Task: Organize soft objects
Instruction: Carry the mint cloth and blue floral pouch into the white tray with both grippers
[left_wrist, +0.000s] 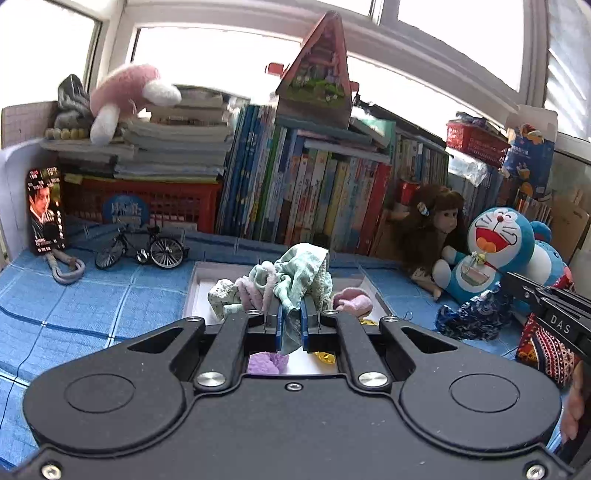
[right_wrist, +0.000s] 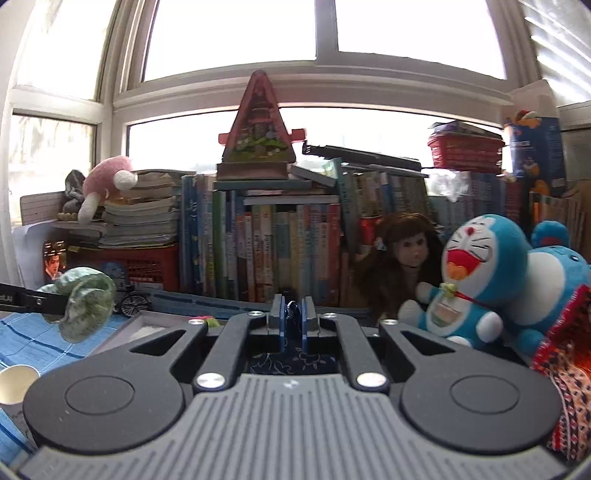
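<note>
My left gripper is shut on a pale green cloth and holds it above a white shallow box with several small soft pieces, pink and purple among them. The green cloth also shows in the right wrist view, hanging from the left gripper. My right gripper is shut on a dark blue patterned cloth; that cloth shows in the left wrist view right of the box. The right gripper's arm enters from the right.
A Doraemon plush and a brown-haired doll sit at the right against a row of books. A toy bicycle stands on the blue mat. A red patterned fabric is at the right. A paper cup is at the left.
</note>
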